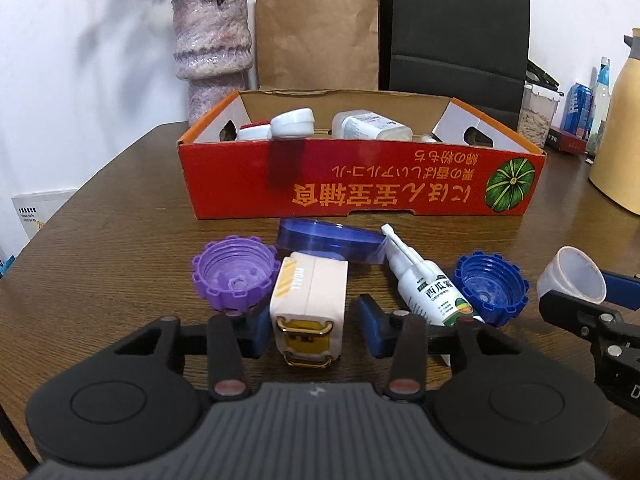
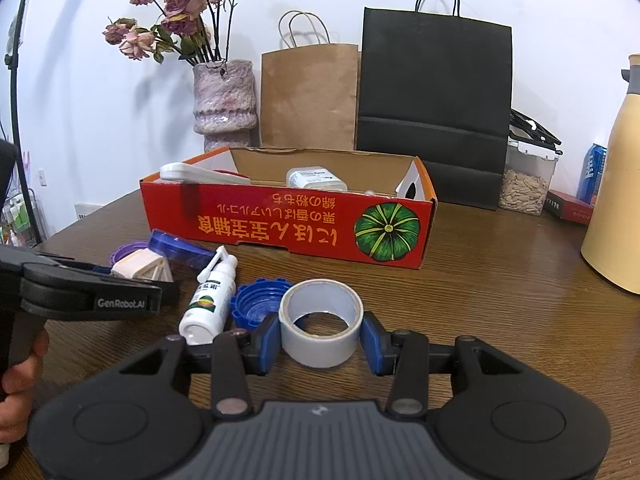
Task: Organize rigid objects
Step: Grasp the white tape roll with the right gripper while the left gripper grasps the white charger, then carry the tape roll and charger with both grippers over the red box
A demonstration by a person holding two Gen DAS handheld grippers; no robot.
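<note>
In the left wrist view, the left gripper [image 1: 312, 322] sits low in the centre of the frame, its blue padded fingers [image 1: 258, 326] on either side of a small cream box [image 1: 308, 308] with a gold metal clasp on its near face. The left pad touches the box; a narrow gap shows between the right pad and the box's right side, so the jaws stand narrow around it without a full clamp. The box is smooth, with rounded corners, and stands on the dark wood-grain table [image 1: 120, 208].

Left of the box lies a purple plastic cap [image 1: 234, 276], open side up, with a toothed rim and threads inside. Behind the box rests a flat, round lid of translucent blue plastic [image 1: 328, 242]. To the right lies a white spray bottle [image 1: 424, 284] with a thin nozzle pointing to the upper left, and just beside it a dark blue toothed cap [image 1: 490, 284].

In the right wrist view, the right gripper [image 2: 320, 338] holds a roll of glossy white tape [image 2: 320, 320] at lower centre, its hole facing up, both blue pads pressed against the roll's sides.

Across the middle of both views stands a shallow red cardboard box [image 1: 360, 176] printed with orange lettering and a green pumpkin; white plastic bottles [image 1: 372, 126] lie inside. Behind it, upper left, stands a ribbed mottled pink vase [image 2: 224, 100] holding dried roses, then a brown paper bag [image 2: 310, 96] and a matte black paper bag [image 2: 436, 96].
</note>
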